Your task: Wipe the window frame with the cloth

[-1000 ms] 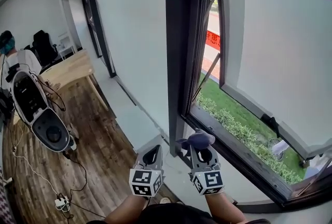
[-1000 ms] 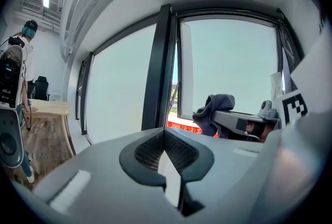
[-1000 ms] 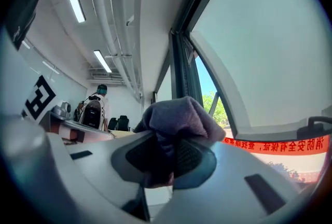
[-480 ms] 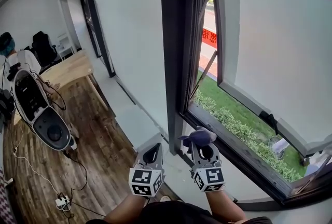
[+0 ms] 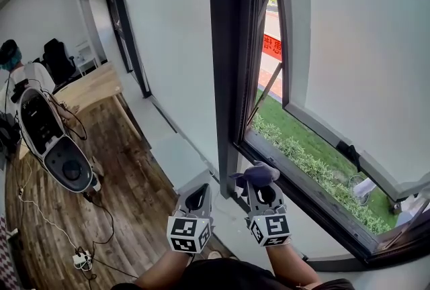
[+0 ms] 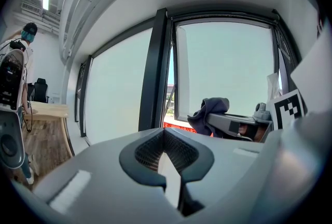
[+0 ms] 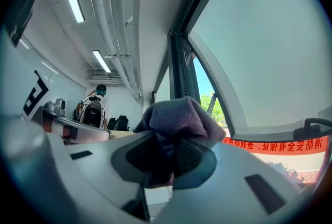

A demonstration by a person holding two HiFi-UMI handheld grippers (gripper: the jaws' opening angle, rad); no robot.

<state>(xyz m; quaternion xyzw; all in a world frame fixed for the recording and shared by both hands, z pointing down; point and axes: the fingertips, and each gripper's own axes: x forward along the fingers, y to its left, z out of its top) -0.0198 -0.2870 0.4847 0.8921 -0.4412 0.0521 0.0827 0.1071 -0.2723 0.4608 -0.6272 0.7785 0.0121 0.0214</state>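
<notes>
While gripping the cloth (image 5: 257, 174) in the right gripper (image 7: 168, 158), hovers near the window frame's (image 5: 226, 80) lower left corner. Holds the left gripper (image 5: 199, 197) closed, empty, alongside

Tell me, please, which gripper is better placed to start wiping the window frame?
Right. The right gripper has its jaws shut on the cloth, close to the lower corner of the window frame. The left gripper is shut on nothing and sits farther from the frame.
</notes>
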